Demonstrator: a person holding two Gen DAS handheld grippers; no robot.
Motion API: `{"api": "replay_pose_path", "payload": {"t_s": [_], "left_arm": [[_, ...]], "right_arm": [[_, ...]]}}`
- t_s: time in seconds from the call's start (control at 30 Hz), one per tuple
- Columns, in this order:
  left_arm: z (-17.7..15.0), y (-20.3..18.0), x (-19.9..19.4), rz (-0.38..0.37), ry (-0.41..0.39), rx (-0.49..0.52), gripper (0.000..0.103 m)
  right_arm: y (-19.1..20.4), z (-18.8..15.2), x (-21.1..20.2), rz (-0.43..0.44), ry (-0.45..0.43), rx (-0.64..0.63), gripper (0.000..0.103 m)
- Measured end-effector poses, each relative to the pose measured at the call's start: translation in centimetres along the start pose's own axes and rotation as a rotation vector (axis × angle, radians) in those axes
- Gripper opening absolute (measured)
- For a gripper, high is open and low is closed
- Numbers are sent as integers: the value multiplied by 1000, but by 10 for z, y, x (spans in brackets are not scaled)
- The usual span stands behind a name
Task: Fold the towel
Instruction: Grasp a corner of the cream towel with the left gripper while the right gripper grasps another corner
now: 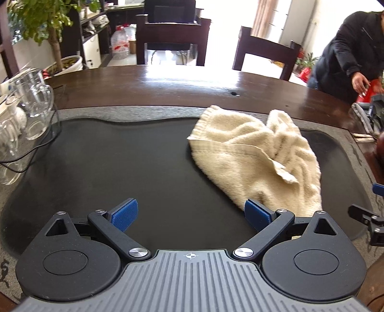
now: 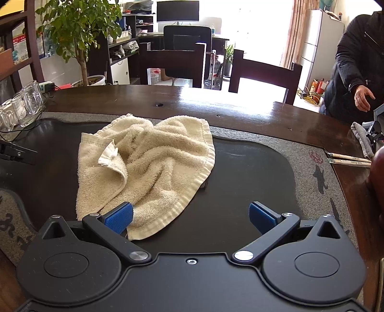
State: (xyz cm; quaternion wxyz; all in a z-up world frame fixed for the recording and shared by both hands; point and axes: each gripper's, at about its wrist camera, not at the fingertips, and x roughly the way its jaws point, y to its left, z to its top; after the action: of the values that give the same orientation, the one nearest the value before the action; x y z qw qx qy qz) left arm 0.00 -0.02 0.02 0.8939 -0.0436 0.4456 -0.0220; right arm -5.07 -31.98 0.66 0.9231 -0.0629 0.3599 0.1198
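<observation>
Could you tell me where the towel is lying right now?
The cream towel lies crumpled on the black mat, between the two open grippers: right of centre in the left wrist view, left of centre in the right wrist view.

A lived-in home office or tea room. At upper left a potted tree [image 2: 79, 31] beside shelves [image 2: 124, 40]; top centre a monitor [image 2: 177, 10], wooden chairs [image 2: 171, 64] behind the dark tabletop [image 2: 216, 105]

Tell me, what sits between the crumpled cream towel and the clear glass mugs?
Only bare black mat separates the crumpled cream terry towel from the clear glass mugs, shown best in the left wrist view.
</observation>
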Motion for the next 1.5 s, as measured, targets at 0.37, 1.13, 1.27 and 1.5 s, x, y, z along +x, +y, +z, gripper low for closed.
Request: {"api": "replay_pose_path", "payload": {"t_s": [0.37, 1.13, 1.27, 1.5], "left_arm": [[9, -15, -6, -65, 34, 40, 97], [31, -77, 38, -142, 113, 93, 94], [34, -85, 47, -153, 129, 89, 89], [45, -94, 60, -155, 149, 87, 84]], "right_arm": [[6, 2, 1, 15, 12, -12, 103], [8, 1, 4, 37, 23, 5, 103], [8, 1, 7, 43, 28, 7, 103], [8, 0, 9, 49, 32, 18, 103]]}}
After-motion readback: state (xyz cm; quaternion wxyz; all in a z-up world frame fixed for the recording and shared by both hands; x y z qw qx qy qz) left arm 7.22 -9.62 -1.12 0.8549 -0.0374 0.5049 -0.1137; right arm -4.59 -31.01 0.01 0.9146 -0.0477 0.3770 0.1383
